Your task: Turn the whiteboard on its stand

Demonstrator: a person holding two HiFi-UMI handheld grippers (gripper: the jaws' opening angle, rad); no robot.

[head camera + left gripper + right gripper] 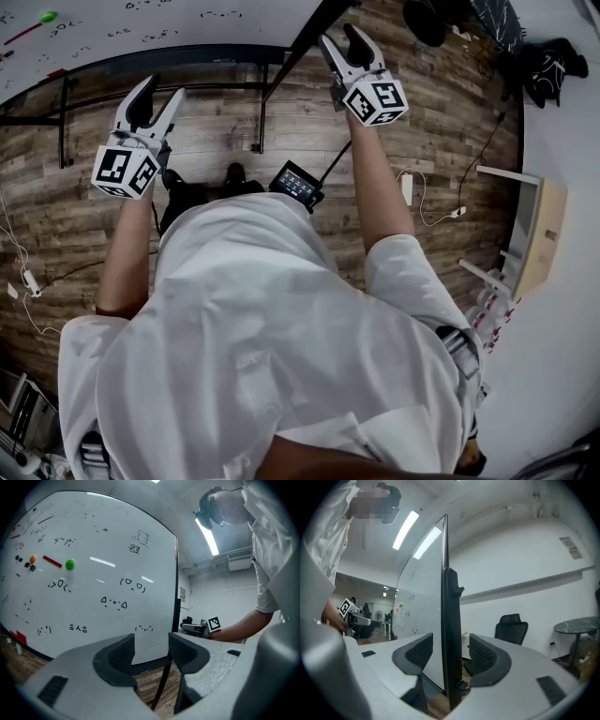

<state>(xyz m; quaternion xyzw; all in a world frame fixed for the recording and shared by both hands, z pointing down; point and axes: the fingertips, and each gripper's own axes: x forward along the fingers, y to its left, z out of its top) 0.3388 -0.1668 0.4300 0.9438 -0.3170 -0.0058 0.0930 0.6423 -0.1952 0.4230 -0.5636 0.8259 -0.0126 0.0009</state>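
Straddling the whiteboard edge, right tongs stand open; left tongs open, empty.

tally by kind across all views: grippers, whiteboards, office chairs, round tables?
grippers: 2 (left gripper, right gripper)
whiteboard: 1
office chair: 1
round table: 1
total: 5

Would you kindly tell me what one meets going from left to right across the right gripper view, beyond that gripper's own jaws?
left hand-held gripper → whiteboard's writing face → whiteboard's black edge frame → black office chair → round dark table
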